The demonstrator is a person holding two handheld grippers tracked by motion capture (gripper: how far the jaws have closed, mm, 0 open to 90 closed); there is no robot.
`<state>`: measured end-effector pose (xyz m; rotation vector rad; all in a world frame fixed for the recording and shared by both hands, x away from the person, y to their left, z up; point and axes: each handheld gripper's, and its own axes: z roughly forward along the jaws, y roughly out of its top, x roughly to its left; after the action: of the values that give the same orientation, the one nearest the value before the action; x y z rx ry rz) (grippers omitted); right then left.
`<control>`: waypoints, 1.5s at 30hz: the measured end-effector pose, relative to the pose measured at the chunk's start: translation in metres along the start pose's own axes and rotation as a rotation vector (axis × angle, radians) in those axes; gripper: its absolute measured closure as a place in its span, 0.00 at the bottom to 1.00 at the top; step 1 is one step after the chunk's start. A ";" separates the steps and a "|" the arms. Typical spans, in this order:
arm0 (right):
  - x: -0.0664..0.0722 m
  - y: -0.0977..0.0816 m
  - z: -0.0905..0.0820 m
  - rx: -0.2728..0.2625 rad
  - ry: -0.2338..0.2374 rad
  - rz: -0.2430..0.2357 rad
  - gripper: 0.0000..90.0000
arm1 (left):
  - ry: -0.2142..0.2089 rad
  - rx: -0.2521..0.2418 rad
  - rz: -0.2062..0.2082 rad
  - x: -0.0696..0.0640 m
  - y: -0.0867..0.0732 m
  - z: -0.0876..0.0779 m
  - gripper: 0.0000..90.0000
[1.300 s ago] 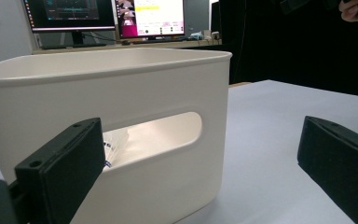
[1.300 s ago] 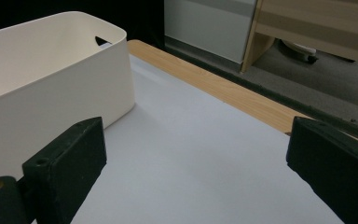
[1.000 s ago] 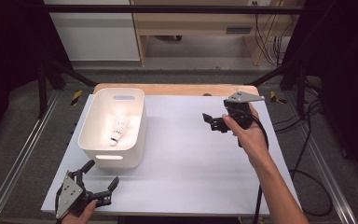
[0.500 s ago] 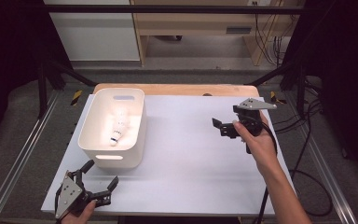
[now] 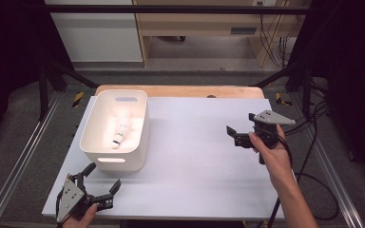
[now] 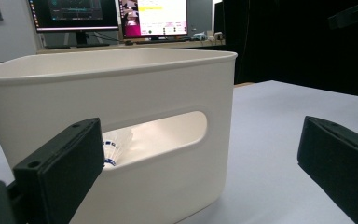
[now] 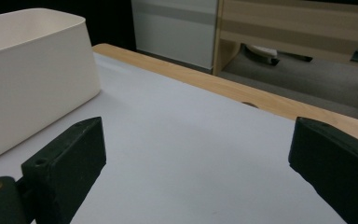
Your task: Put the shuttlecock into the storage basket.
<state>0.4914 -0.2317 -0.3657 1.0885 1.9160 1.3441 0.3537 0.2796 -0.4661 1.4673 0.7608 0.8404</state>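
Shuttlecock [image 5: 119, 133], white-feathered with a dark band above its cork, lies tilted inside the white bin [image 5: 91, 147] at centre left; both the left gripper [image 5: 102, 183] and right gripper [image 5: 230, 134] gape wide, empty.

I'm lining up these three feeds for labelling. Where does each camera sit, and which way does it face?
High view: above the person's side, looking forward and down on the table; both hands, left gripper, right gripper.
Left gripper view: low on the table, facing the bin's handle slot; a shuttlecock inside; its own jaws apart.
Right gripper view: low, facing the table's far wooden edge; its own jaws apart.
All three share the white bin.
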 end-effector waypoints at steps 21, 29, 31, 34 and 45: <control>-0.006 -0.048 -0.028 -0.049 -0.065 0.005 0.05 | -0.004 0.005 0.003 -0.001 0.000 0.000 0.01; -0.007 -0.065 -0.037 -0.066 -0.088 0.007 0.05 | -0.003 0.004 0.001 -0.001 0.000 0.000 0.01; -0.007 -0.068 -0.038 -0.072 -0.096 0.000 0.05 | -0.004 0.004 0.001 -0.001 0.000 0.000 0.01; -0.006 -0.073 -0.040 -0.079 -0.098 0.001 0.05 | -0.004 0.003 0.002 -0.002 0.000 0.000 0.01; -0.005 -0.093 -0.043 -0.093 -0.105 -0.014 0.05 | -0.005 0.002 -0.008 -0.002 0.000 0.000 0.01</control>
<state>0.4317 -0.2730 -0.4384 1.0767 1.7644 1.3283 0.3528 0.2777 -0.4660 1.4669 0.7638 0.8292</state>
